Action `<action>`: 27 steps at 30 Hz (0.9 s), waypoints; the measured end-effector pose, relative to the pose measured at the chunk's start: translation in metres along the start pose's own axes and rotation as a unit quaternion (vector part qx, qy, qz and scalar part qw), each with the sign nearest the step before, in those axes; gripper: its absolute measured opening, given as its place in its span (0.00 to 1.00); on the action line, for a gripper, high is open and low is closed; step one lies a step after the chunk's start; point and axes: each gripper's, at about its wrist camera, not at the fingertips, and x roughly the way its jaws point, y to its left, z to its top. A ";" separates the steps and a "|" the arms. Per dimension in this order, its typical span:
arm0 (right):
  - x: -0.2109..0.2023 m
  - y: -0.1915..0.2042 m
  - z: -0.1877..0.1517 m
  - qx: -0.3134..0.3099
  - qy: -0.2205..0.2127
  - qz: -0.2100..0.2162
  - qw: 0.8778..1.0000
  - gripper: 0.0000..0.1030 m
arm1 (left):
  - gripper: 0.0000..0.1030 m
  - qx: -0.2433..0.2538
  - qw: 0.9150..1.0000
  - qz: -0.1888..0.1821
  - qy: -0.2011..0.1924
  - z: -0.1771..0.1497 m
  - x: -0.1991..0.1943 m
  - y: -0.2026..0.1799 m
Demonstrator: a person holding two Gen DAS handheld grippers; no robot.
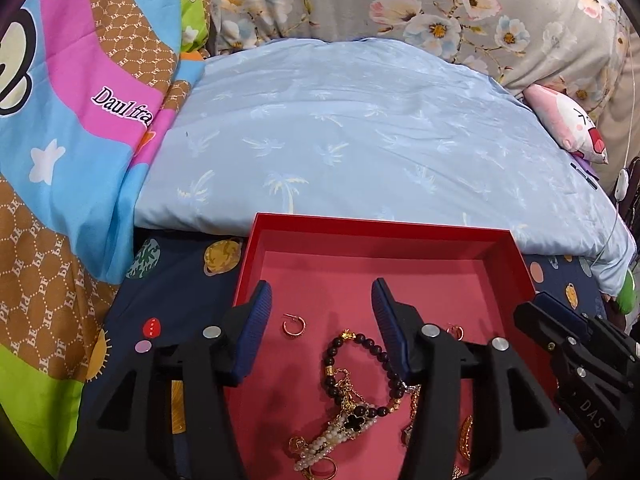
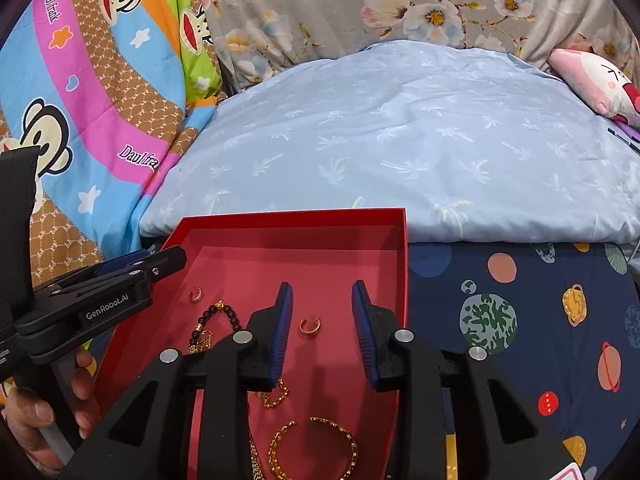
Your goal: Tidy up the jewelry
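Observation:
A red tray [image 1: 256, 240] [image 2: 402, 264] lies on the dark planet-print sheet and holds jewelry. In the left wrist view my left gripper [image 1: 322, 294] is open above the tray, with a small gold hoop earring [image 1: 294, 325] and a dark bead bracelet [image 1: 368, 372] between its fingers, plus pearls and gold chains [image 1: 320, 446] nearer me. In the right wrist view my right gripper [image 2: 322, 294] is open and empty over the tray's right half, a second gold hoop earring [image 2: 309, 327] between its fingers. A gold bangle [image 2: 320, 448] lies below. Another hoop [image 2: 196, 294] lies left.
A light blue pillow [image 1: 360, 140] lies behind the tray. A colourful monkey-print quilt [image 1: 72, 120] is bunched at the left. A floral cover [image 1: 400, 0] lies at the back and a pink plush toy [image 1: 568, 120] at the right. The planet-print sheet [image 2: 520, 320] extends right of the tray.

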 end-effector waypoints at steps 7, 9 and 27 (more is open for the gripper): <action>0.000 0.000 -0.003 0.005 0.002 0.002 1.000 0.30 | 0.49 0.007 1.000 0.005 -0.002 -0.004 -0.002 -0.003; 0.000 0.001 -0.003 0.005 0.003 0.004 1.000 0.30 | 0.49 0.010 1.000 0.004 -0.003 -0.004 -0.003 -0.006; -0.021 0.013 -0.011 0.008 -0.002 0.009 1.000 0.34 | 0.49 0.025 1.000 0.003 -0.008 -0.014 -0.026 -0.022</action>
